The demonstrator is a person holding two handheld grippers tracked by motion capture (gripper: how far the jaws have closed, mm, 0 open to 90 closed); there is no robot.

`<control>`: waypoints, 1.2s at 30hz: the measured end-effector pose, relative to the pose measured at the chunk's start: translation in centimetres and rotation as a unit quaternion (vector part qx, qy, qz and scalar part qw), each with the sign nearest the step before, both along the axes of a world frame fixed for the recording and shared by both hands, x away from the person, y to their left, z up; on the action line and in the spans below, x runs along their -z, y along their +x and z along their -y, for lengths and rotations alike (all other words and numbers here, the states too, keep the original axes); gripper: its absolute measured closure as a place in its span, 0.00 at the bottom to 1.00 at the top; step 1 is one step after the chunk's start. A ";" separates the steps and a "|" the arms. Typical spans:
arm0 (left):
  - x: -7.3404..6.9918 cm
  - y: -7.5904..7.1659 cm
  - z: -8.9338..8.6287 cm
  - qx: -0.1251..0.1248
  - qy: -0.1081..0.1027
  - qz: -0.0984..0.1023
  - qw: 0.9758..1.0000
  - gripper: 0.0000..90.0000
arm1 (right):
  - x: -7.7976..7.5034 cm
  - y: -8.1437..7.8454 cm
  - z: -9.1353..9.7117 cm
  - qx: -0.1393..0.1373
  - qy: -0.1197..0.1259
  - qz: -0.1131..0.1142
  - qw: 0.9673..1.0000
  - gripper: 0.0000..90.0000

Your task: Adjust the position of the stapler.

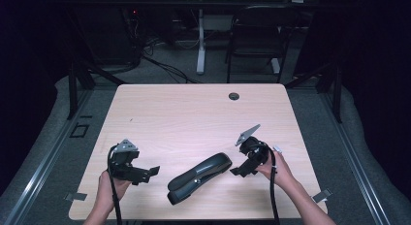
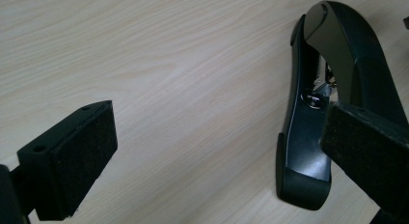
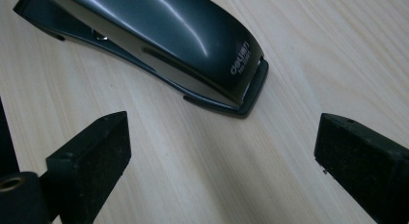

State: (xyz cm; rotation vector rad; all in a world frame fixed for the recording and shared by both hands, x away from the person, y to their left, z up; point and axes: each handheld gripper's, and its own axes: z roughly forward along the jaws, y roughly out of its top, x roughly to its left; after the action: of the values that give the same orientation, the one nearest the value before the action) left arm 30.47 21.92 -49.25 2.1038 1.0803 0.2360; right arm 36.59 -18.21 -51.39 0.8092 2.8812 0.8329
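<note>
A large black stapler (image 1: 199, 178) lies flat on the near middle of the wooden table (image 1: 194, 113), slanted so that one end points toward the near left and the other toward the far right. In the left gripper view its mouth end shows, the top arm lifted a little off the base with the metal staple channel between them. In the right gripper view its rounded rear end, bearing a small printed brand mark, sits just ahead of the jaws. The left gripper (image 1: 154, 171) hovers near the stapler's left side, its jaws spread wide with nothing between them; the right gripper (image 1: 235, 171) sits just beside the far-right end, its jaws also spread wide and empty. Neither touches the stapler as far as can be seen. This looks like the approach before a two-sided grasp. The next move probably calls for each gripper to be brought in until its pads bracket the stapler's body, then closed squarely across it, since the glossy curved top may let the pads slip.
</note>
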 end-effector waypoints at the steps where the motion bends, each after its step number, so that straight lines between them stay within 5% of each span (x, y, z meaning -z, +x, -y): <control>1: 0.0 -0.1 0.2 0.000 -0.004 0.001 1.000 0.00 | 0.0 0.1 -0.2 -0.002 0.001 0.000 1.000 0.06; 19: -0.1 -1.4 3.2 0.061 -0.014 -0.005 0.998 0.00 | 0.4 1.5 -3.3 -0.048 0.015 -0.003 0.999 0.07; 36: 0.7 -2.3 6.1 0.112 0.003 -0.018 0.993 0.00 | 0.8 2.0 -5.5 -0.085 0.009 -0.010 0.996 0.08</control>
State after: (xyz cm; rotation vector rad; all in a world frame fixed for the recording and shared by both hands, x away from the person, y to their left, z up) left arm 28.15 15.82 -49.99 2.2203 0.8543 0.0914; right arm 38.59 -12.72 -52.18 0.5839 2.9979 0.8696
